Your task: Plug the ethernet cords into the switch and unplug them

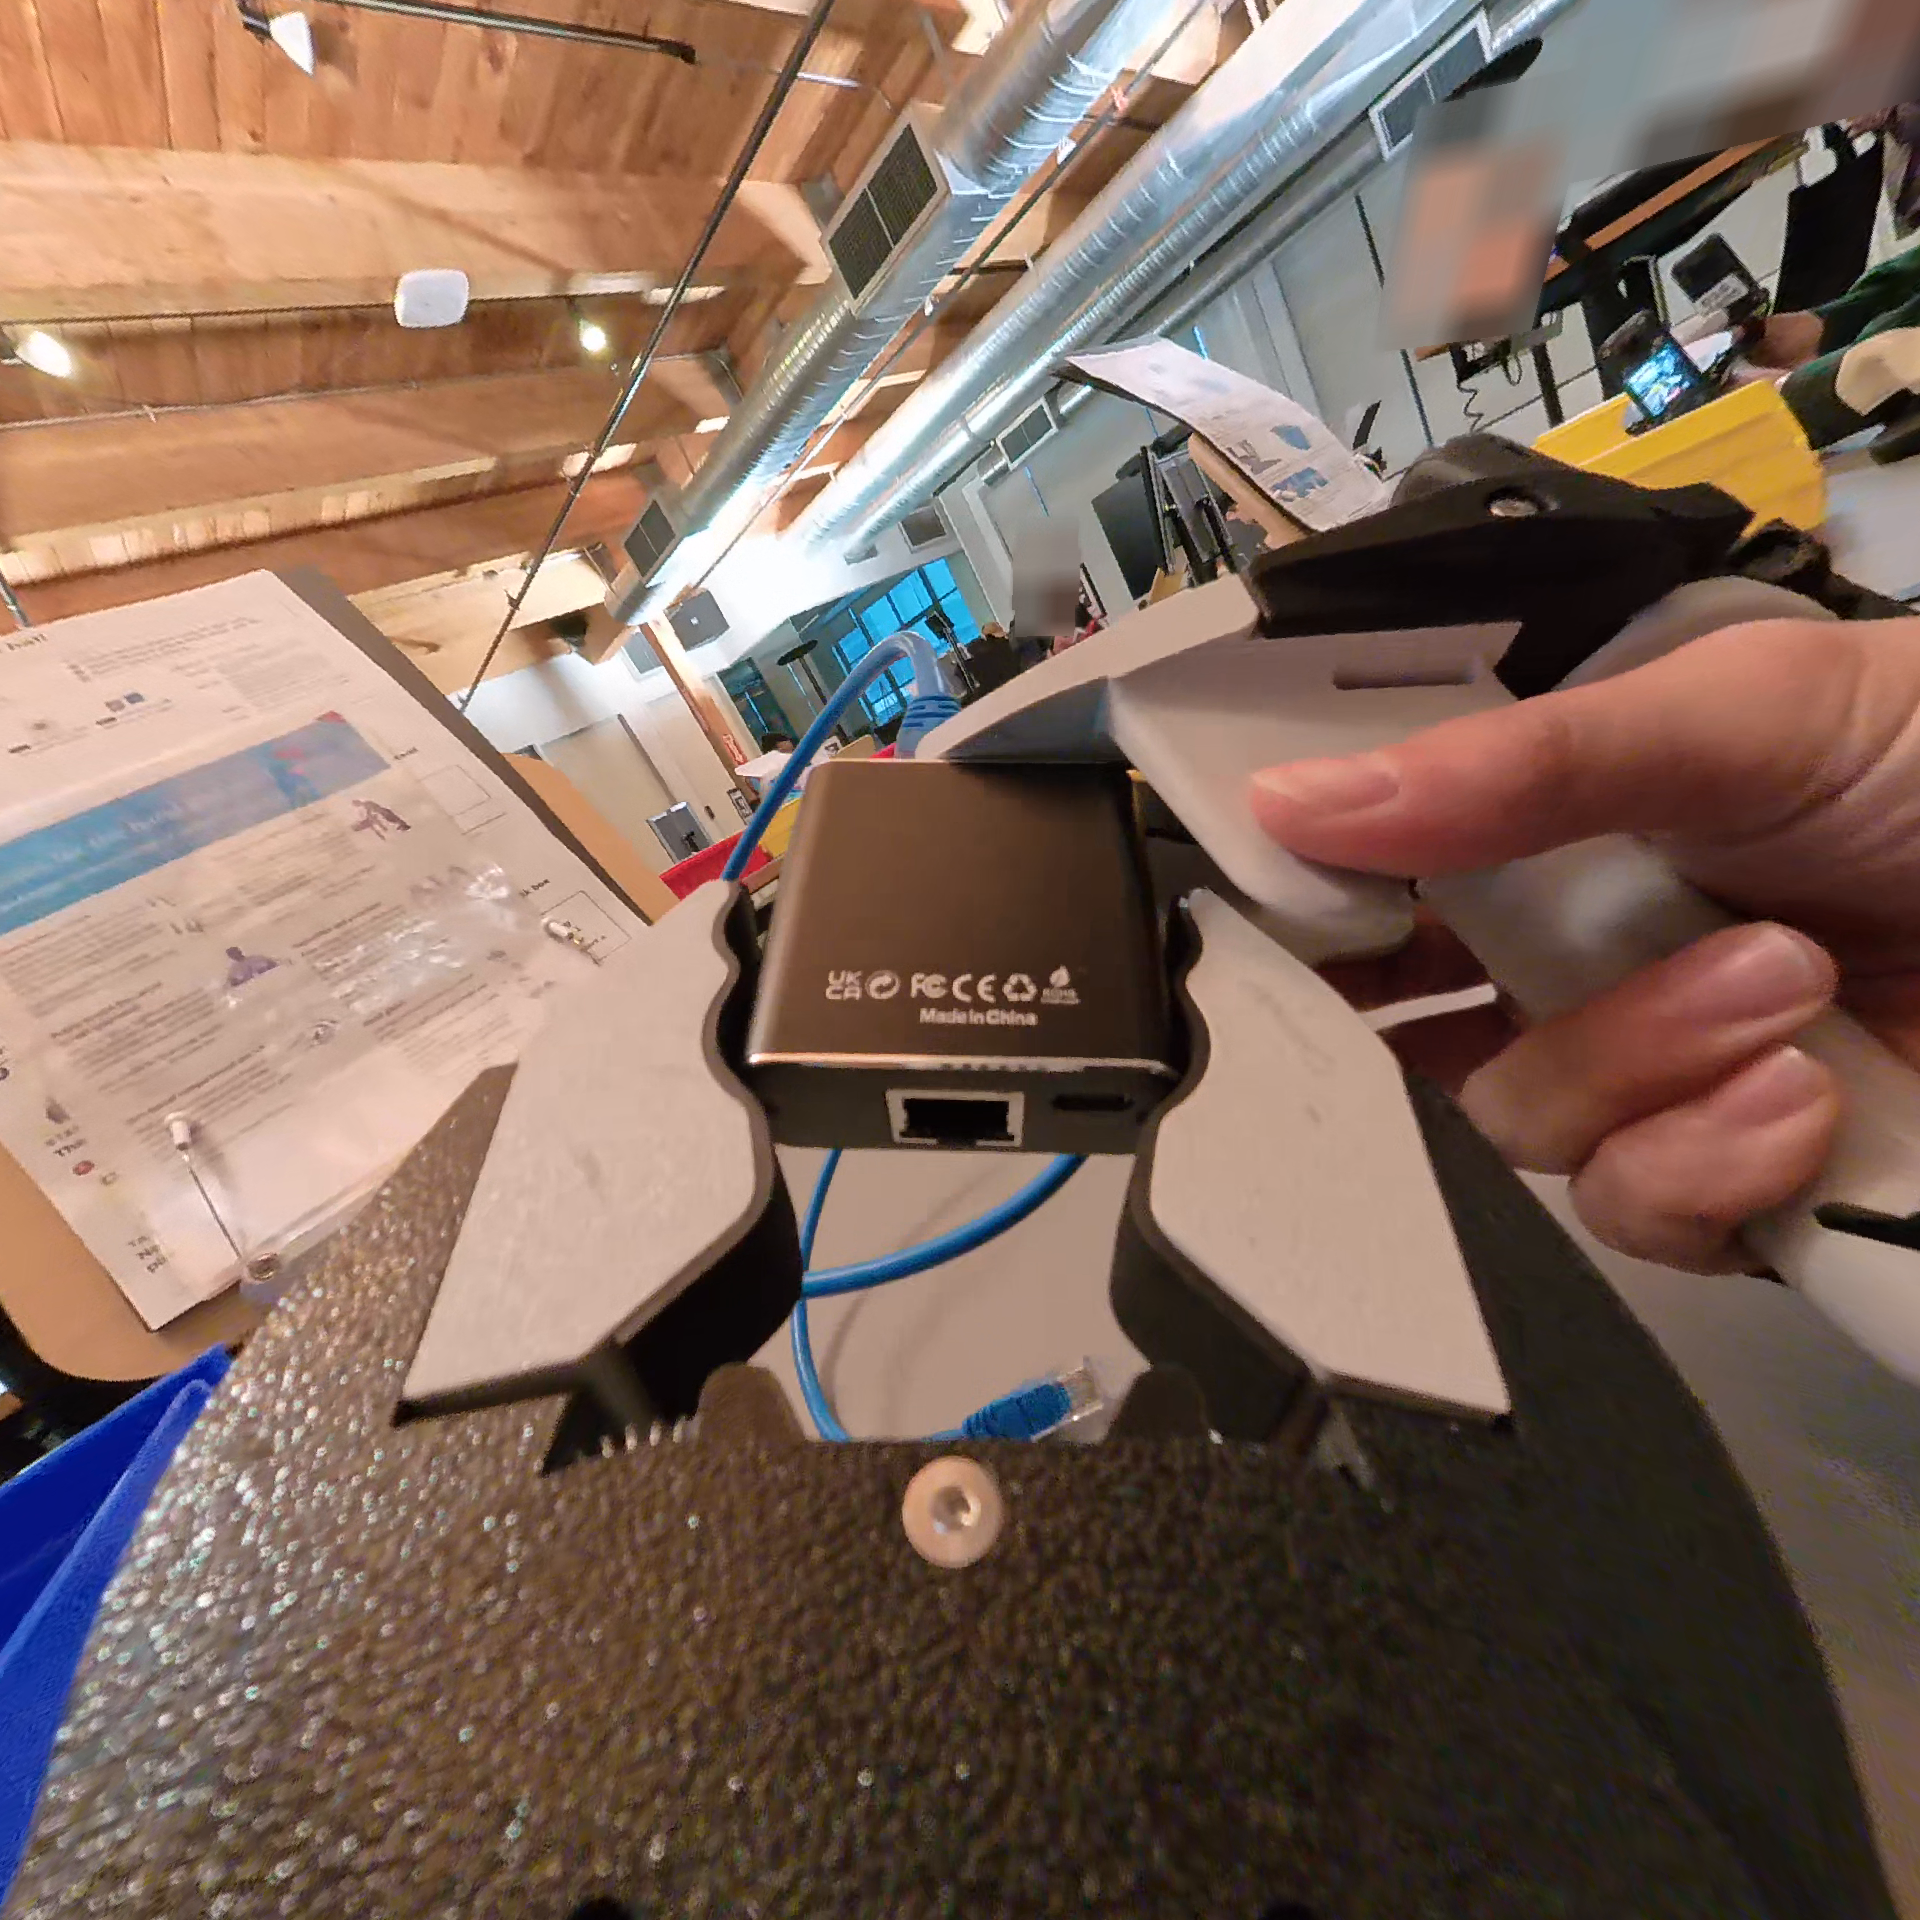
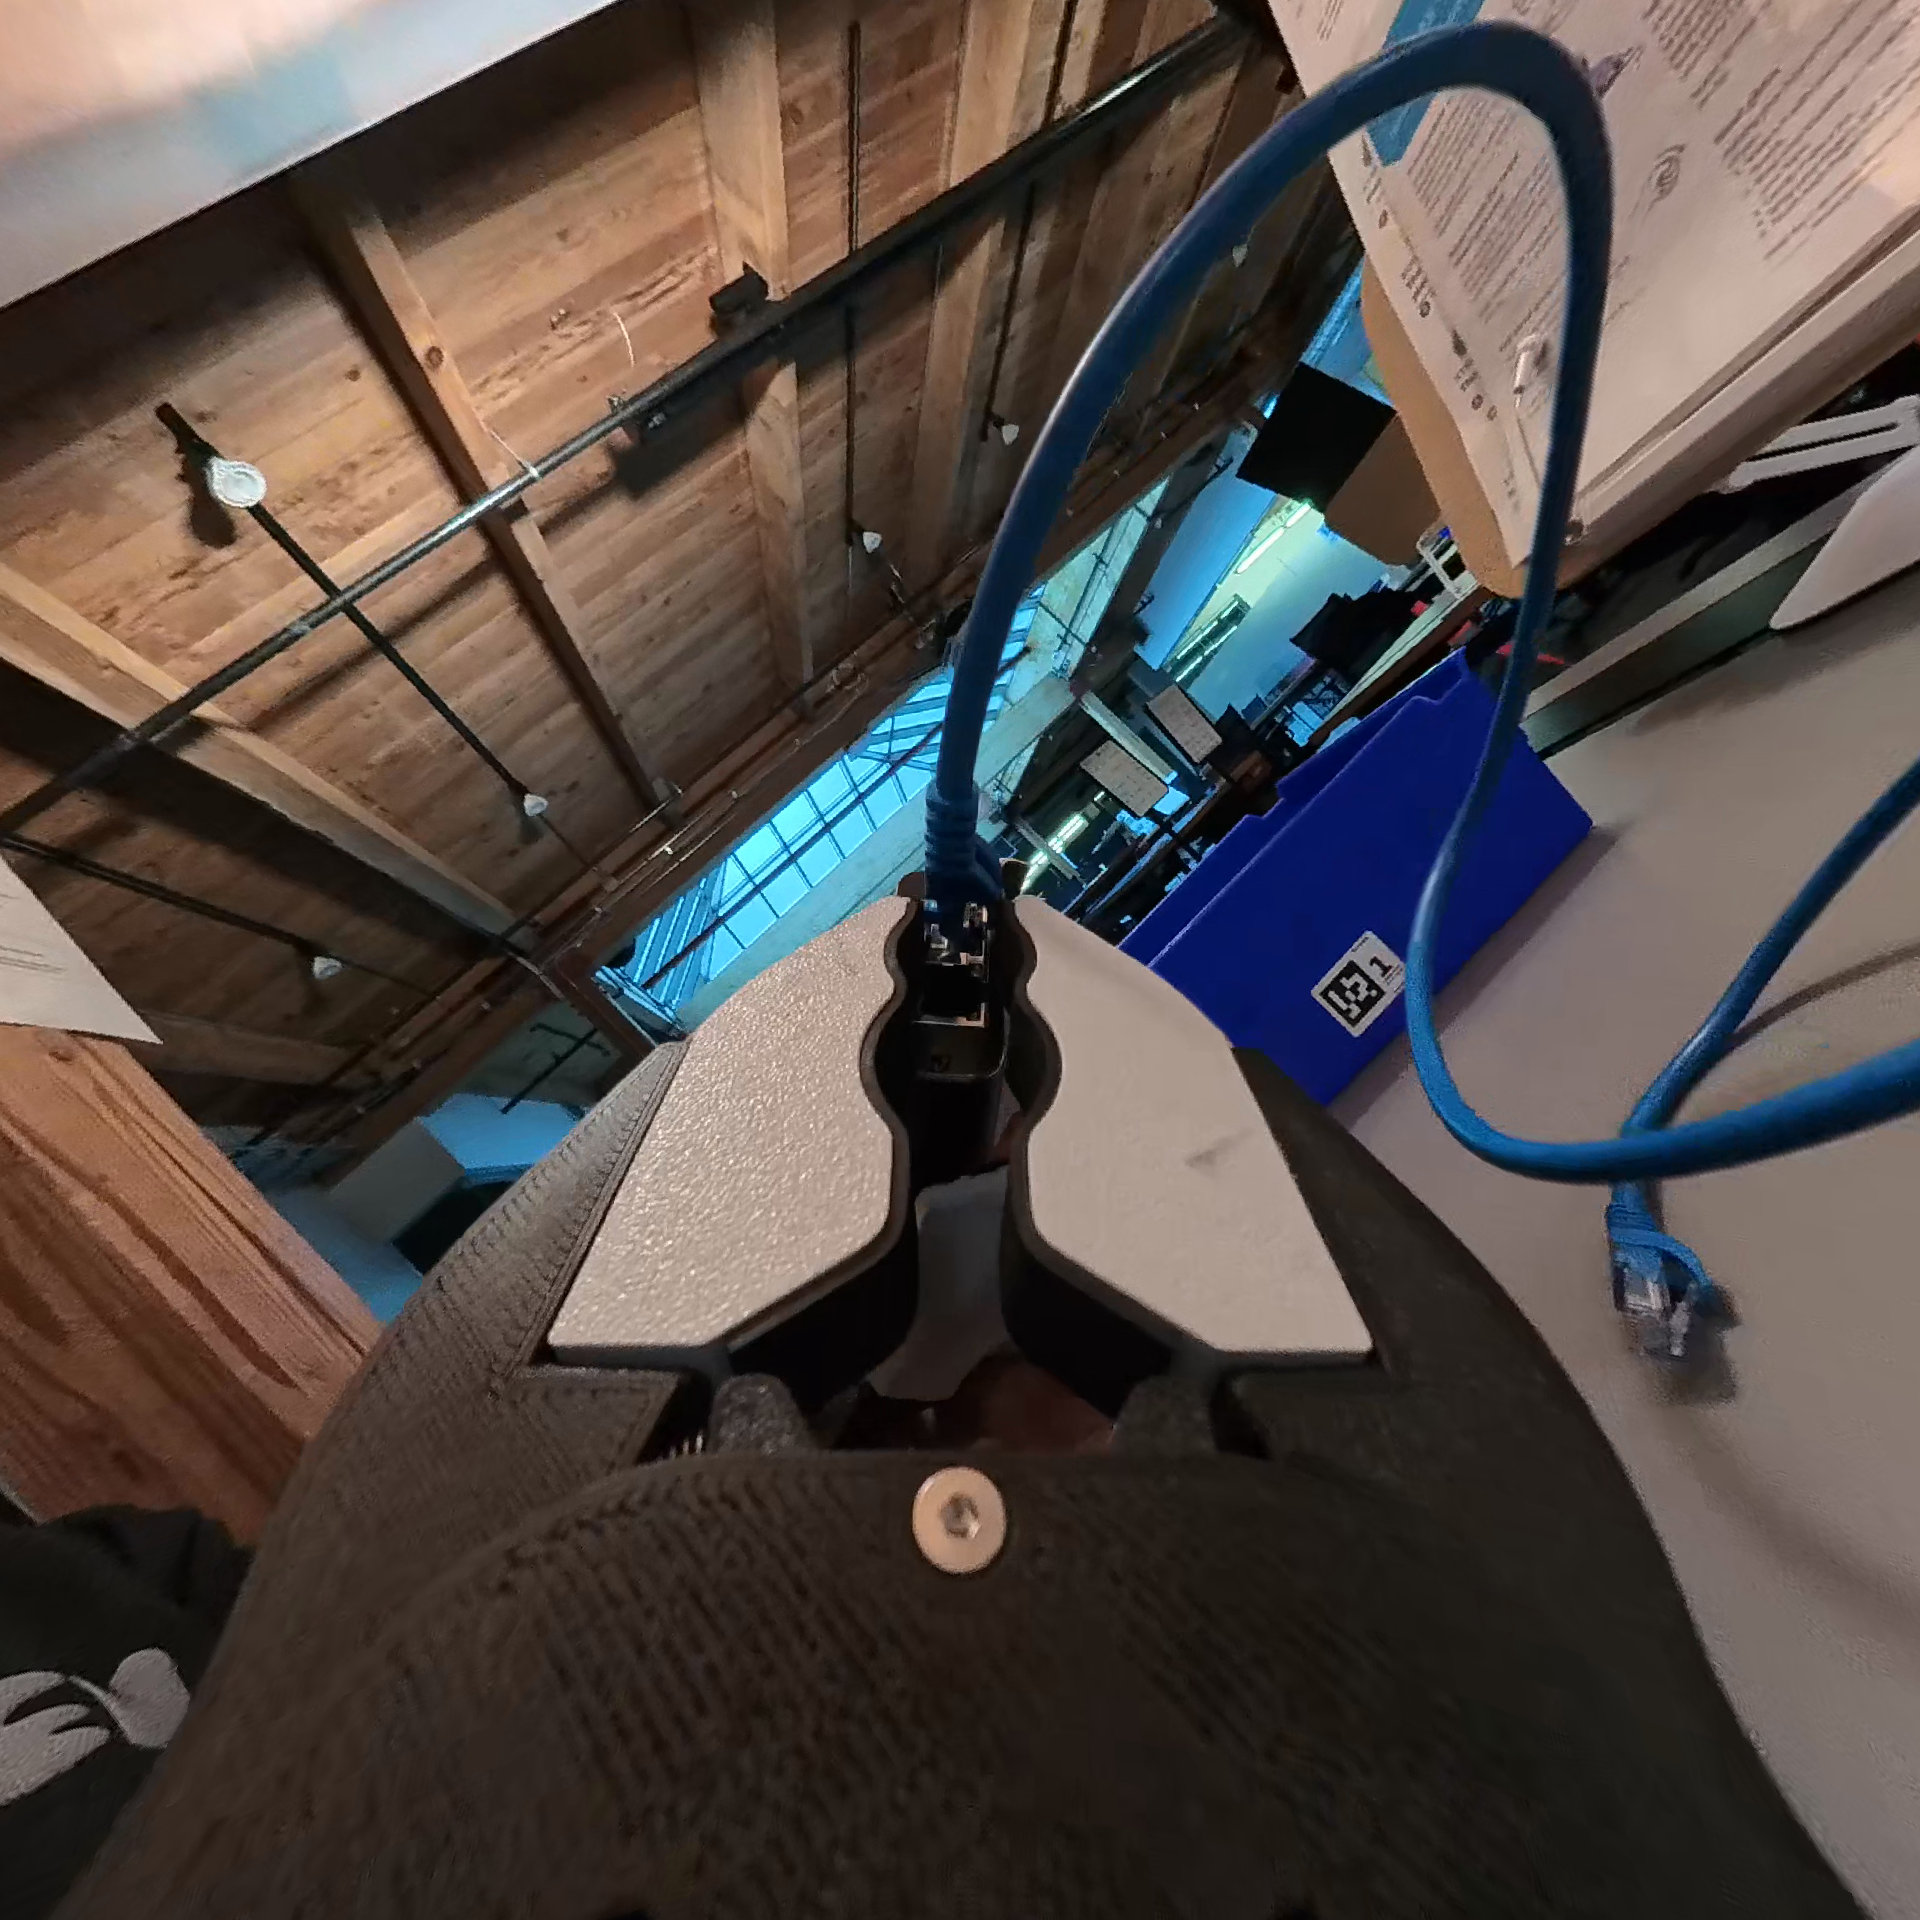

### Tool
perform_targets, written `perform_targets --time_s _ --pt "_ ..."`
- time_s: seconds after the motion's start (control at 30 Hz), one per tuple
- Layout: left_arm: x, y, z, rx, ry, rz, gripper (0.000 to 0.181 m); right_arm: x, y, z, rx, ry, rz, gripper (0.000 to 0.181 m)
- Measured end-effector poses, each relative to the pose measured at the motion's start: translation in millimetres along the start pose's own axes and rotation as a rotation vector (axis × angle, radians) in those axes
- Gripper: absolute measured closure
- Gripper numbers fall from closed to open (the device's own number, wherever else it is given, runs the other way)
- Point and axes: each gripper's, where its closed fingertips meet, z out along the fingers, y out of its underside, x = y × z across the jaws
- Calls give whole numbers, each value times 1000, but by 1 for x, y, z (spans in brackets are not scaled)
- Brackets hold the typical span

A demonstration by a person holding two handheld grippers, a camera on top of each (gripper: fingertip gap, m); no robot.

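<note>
Over the grey tabletop (image 2: 1714,935), beside a blue bin (image 2: 1351,883) and printed sheets (image 1: 239,935), the left gripper (image 1: 961,997) fingers clamp the black switch (image 1: 956,935) sideways while the right gripper (image 2: 956,997) fingers pinch its far end, where a blue ethernet cord (image 2: 1195,312) is plugged in, its free plug (image 2: 1652,1288) lying on the tabletop.

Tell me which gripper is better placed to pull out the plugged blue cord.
Probably the right. The right gripper has its tips just beside the plugged connector, while the left gripper clamps the switch at the opposite end.
</note>
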Motion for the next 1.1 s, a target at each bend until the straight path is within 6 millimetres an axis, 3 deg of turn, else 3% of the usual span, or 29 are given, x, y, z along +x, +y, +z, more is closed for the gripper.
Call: perform_targets --time_s 0.47,0.63,0.8,0.93,1.1 --pt "1 6 -1 -5 29 -4 107 5 4 -1 -11 -5 -49 169" --pt "-6 0 -4 -9 -25 99 107 0 3 4 27 -68 1 168" --pt "-10 1 -4 16 -23 21 107 -1 2 10 -1 -38 -56 169" --pt "-6 -1 -6 27 -17 27 107 2 -30 -1 124 -61 -23 169" --pt "-15 1 -10 22 -26 -33 107 -16 -49 -8 -11 11 -325 169"
